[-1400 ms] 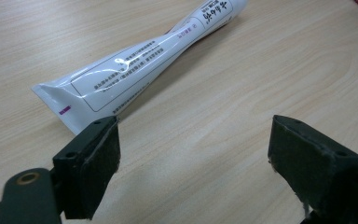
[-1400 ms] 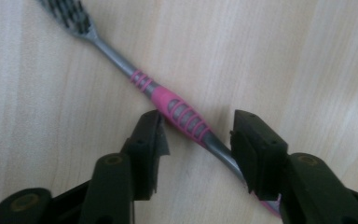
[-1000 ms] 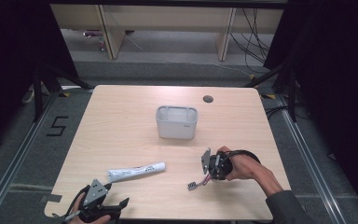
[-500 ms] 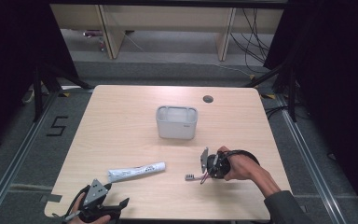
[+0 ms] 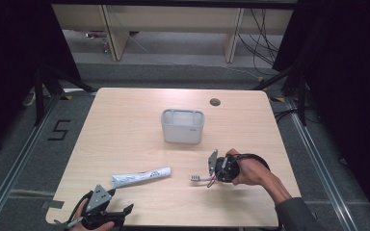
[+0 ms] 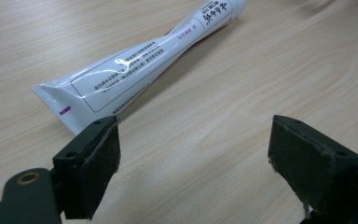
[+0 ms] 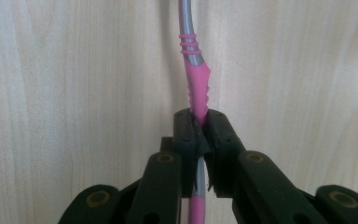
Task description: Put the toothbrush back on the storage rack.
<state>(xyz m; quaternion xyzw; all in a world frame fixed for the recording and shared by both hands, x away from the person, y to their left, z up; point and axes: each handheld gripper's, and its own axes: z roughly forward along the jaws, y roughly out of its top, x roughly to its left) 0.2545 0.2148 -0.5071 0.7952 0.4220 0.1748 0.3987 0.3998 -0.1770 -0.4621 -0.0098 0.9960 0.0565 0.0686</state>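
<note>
Pink-and-grey toothbrush (image 7: pixel 194 88) now clamped in right gripper (image 5: pixel 212 177), jaws just closed on its handle, five o'clock of white holder (image 5: pixel 183 126). Ready for lifting. Left gripper (image 6: pixel 193 163) gaping beside toothpaste tube (image 6: pixel 140 56).

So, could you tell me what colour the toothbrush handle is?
Pink and grey; the toothbrush shows best in the right gripper view.

toothbrush (image 7: pixel 195 88): head cut off by top edge | toothpaste tube (image 6: pixel 140 60): cap end cut off at top
</note>
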